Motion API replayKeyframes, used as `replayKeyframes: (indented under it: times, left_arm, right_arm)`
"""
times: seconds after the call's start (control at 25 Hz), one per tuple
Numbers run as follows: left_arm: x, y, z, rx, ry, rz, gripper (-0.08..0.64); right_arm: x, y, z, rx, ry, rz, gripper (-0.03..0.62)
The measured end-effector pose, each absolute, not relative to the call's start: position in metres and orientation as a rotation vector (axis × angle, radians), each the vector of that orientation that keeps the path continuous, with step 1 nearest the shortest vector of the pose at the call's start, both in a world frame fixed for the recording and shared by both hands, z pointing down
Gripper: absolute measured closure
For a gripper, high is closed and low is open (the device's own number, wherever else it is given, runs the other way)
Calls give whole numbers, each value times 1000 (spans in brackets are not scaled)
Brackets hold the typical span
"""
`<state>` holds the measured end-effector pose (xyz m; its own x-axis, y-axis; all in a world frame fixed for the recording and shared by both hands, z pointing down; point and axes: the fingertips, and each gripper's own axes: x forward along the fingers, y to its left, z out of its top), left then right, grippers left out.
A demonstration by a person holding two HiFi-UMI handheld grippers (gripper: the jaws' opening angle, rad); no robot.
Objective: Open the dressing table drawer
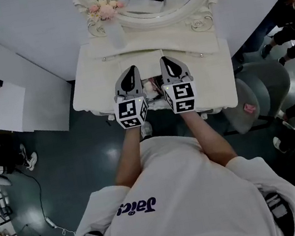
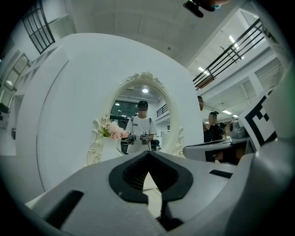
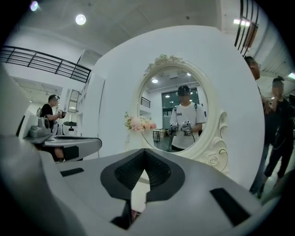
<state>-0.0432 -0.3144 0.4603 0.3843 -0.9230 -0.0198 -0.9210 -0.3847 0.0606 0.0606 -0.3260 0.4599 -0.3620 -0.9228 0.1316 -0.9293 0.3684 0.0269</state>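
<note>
We stand in front of a white dressing table (image 1: pixel 93 90) and look down on it. It has a big round mirror (image 1: pixel 144 5) at the back. A vase (image 1: pixel 114 34) with pink flowers (image 1: pixel 107 6) stands on the left side of the top, next to the mirror.

We hold 2 grippers side by side over the front middle of the table. The left gripper (image 1: pixel 131 70) has its fingers pressed together, and nothing is pinched between them. The right gripper (image 1: pixel 165 60) is the same, with its fingers together and nothing in them. Both point level at the mirror, not down at the table.

The drawer (image 1: pixel 155 93) is in the front middle of the table, right under our 2 grippers. We see only a thin strip of it between them. There are dark and pink bits in that strip, so the drawer may be pulled out a little with small things inside. We cannot tell for sure.

We think the drawer is hard and stiff, like wood. It should not bend or break. It is likely not heavy, and it should slide straight out toward us.

The best place to hold it is the knob or handle at the middle of its front. We cannot see that part, because the grippers hide it. We should pinch it well, as a painted knob can be slippery. We should pull slowly and straight, so the vase does not wobble.
</note>
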Motion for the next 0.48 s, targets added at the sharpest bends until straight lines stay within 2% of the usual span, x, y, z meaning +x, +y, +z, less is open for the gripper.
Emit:
replayKeyframes:
  times: [0.48]
  left_arm:
    - [-41, -307, 452, 2567, -1755, -57, 546]
  right_arm:
    - [64, -316, 450, 1682, -2532, 55, 584]
